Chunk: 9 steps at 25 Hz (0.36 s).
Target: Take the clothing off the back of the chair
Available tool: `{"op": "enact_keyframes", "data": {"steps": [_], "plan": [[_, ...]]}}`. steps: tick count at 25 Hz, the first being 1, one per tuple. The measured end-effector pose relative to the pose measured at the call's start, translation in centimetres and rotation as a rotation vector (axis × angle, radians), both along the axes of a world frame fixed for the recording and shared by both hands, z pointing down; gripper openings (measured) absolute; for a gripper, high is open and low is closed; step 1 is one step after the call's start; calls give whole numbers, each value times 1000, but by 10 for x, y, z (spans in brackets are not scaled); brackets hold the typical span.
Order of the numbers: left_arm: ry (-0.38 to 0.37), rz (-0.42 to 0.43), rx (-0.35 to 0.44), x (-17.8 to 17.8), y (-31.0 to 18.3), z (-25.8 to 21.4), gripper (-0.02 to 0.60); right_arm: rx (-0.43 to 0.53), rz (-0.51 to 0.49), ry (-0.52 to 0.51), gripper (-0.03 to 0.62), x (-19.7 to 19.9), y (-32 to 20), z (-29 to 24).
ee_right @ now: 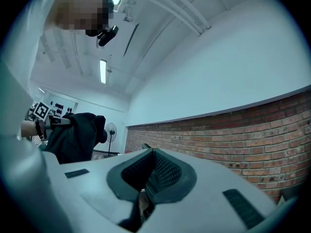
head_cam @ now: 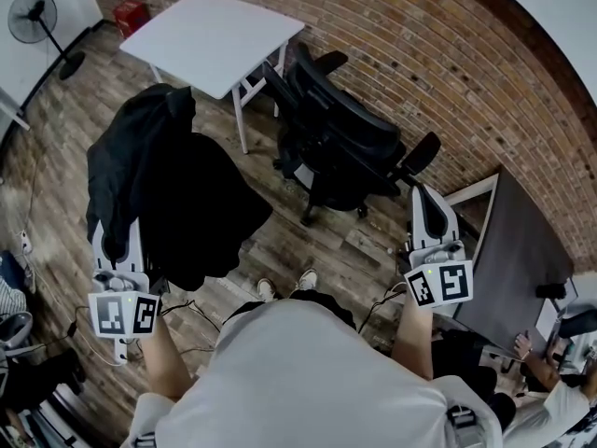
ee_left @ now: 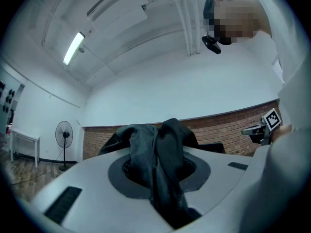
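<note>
Left hand-held gripper (ee_left: 163,181), clamping black clothing (ee_left: 146,147)

place: office-like room | evidence: black office chair (head_cam: 340,143), white table (head_cam: 215,40), brick wall (head_cam: 438,54), wood floor (head_cam: 308,245), pedestal fan (head_cam: 33,17)

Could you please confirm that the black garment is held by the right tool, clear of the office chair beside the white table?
Not quite: the left tool holds the black garment; the left gripper view shows dark fabric pinched between its jaws. The right tool is shut, empty. The garment does hang clear of the office chair beside the white table.
</note>
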State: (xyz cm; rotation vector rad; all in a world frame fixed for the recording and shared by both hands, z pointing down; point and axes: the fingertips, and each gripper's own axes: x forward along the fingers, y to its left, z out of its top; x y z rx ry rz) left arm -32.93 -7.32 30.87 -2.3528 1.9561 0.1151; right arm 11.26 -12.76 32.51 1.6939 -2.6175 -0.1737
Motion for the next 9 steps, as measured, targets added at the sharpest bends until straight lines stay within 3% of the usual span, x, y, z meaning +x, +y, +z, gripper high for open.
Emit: {"op": "enact_keyframes", "data": {"steps": [9], "plan": [[9,42,-22,2,13,6,110,2,-3,-12,20,-13,18,7]]}}
